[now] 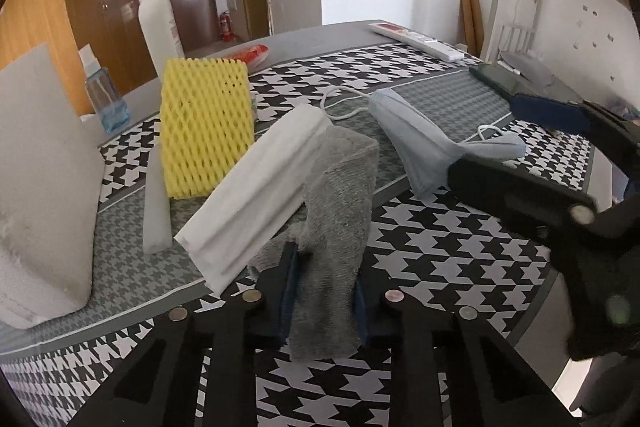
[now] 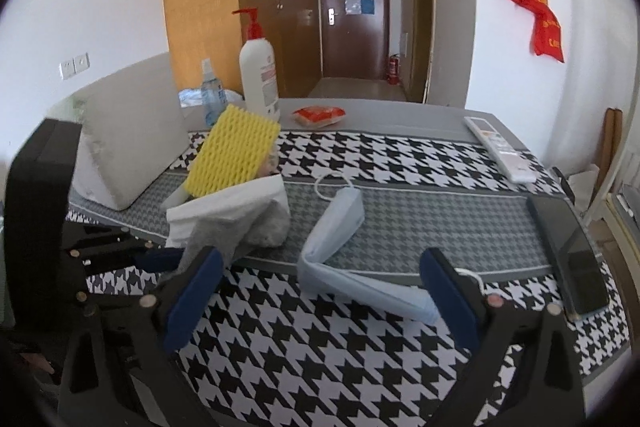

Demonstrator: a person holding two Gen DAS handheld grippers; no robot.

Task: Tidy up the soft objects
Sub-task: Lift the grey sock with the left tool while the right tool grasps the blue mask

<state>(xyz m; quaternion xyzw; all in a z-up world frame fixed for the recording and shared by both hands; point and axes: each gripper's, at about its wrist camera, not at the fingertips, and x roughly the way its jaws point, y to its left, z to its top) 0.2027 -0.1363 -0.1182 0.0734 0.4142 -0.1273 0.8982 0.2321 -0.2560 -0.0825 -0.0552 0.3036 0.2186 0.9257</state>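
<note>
My left gripper [image 1: 323, 287] is shut on a grey knitted cloth [image 1: 336, 211], held low over the houndstooth table mat [image 1: 440, 259]. A white folded mask [image 1: 256, 195] leans on the cloth, with a yellow foam net [image 1: 206, 127] behind it. A light blue face mask [image 1: 416, 143] lies bent on the mat; in the right wrist view the blue mask [image 2: 340, 255] lies between the fingers of my open right gripper [image 2: 320, 291], its near end by the right finger [image 2: 448, 291]. The cloth [image 2: 260, 223], white mask [image 2: 224, 207] and foam net [image 2: 236, 155] sit to the left there.
A white foam block [image 1: 44, 179] stands at the left. A white pump bottle [image 2: 259, 75], a small blue spray bottle [image 2: 210, 95] and a red packet [image 2: 319, 115] stand at the back. A remote [image 2: 500, 149] and a dark phone [image 2: 568, 251] lie at the right.
</note>
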